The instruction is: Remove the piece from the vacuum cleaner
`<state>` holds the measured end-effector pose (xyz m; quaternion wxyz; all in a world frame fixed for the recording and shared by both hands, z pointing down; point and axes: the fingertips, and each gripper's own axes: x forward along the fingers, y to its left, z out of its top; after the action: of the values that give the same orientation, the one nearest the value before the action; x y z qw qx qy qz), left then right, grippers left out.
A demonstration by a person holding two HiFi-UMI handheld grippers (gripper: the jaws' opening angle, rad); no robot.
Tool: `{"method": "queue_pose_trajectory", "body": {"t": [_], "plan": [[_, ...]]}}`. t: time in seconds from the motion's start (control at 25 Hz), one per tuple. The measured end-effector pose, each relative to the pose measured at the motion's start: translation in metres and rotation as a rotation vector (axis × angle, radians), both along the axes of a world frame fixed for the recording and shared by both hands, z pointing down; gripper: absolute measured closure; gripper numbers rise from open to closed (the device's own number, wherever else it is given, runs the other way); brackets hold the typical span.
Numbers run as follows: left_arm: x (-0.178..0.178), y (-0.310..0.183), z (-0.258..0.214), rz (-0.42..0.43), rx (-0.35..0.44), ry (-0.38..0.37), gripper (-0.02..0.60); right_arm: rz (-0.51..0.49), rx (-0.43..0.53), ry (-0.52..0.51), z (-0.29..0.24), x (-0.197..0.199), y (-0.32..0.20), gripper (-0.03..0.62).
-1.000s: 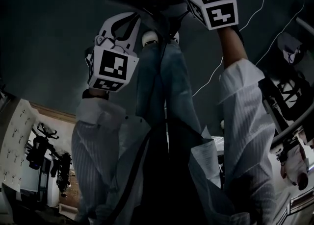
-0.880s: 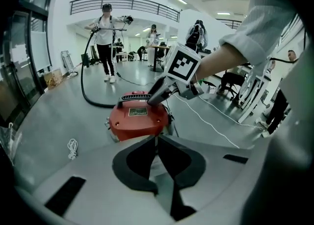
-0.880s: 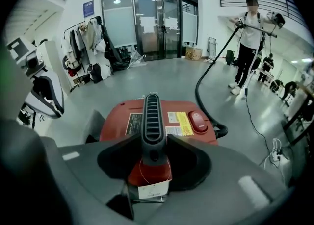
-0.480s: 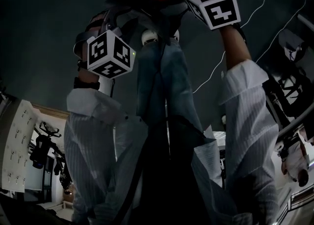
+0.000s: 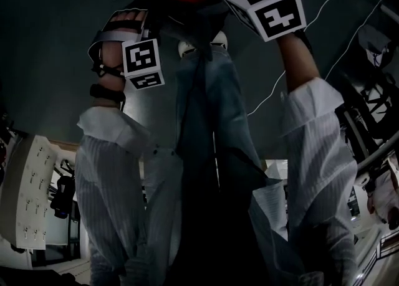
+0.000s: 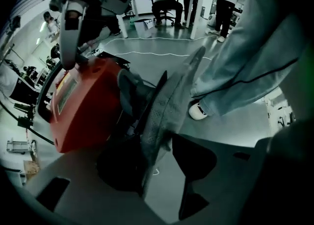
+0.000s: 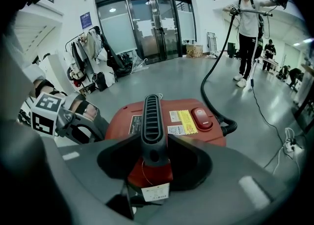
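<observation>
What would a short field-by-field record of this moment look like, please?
vacuum cleaner: red body, black hose attached
right gripper: shut on the black handle on top of the vacuum cleaner
left gripper: shut on a grey fabric piece
grey fabric piece: runs up between the jaws, right beside the red body
background: a person stands holding the hose's far end
</observation>
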<state>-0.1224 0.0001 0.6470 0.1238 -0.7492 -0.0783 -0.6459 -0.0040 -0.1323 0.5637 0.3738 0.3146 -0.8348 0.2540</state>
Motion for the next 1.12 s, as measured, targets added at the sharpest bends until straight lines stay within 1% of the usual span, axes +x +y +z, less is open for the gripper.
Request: {"method": "queue_pose_trajectory", "body": {"t": [0.12,0.16,0.24,0.28,0.36,0.56,0.68,0.76,0.92,1.12], "plan": [[0.0,-0.001,0.007,0.029,0.033,-0.018,0.404,0.008,0.002,-0.01,0.001,0.001,0.0,0.434],[-0.002,-0.001,0.007,0.037,0.041,-0.022,0.454,0.011,0.002,-0.013,0.0,0.0,0.0,0.433],[-0.008,0.002,0.005,0.045,0.039,-0.029,0.535,0.016,0.001,-0.013,-0.001,-0.002,0.0,0.433],[-0.011,0.004,0.005,0.042,0.029,-0.031,0.563,0.019,0.0,-0.011,-0.002,-0.004,0.0,0.433],[-0.018,0.011,0.004,0.041,0.0,-0.031,0.568,0.028,-0.002,-0.001,-0.003,-0.007,-0.002,0.43],[-0.025,0.028,0.005,0.073,-0.053,-0.03,0.569,0.034,-0.001,0.037,-0.002,-0.01,-0.002,0.428],[-0.023,0.033,0.005,0.121,-0.049,-0.049,0.569,0.033,-0.006,0.046,-0.001,-0.006,0.0,0.428],[-0.022,0.036,0.005,0.135,-0.041,-0.059,0.569,0.035,-0.009,0.048,0.0,-0.005,0.001,0.428],[-0.03,0.042,0.004,0.107,-0.044,-0.059,0.569,0.036,-0.015,0.05,0.001,-0.009,0.004,0.424],[-0.037,0.047,0.004,0.028,-0.048,-0.054,0.569,0.064,-0.049,0.032,0.004,-0.012,0.006,0.414]]}}
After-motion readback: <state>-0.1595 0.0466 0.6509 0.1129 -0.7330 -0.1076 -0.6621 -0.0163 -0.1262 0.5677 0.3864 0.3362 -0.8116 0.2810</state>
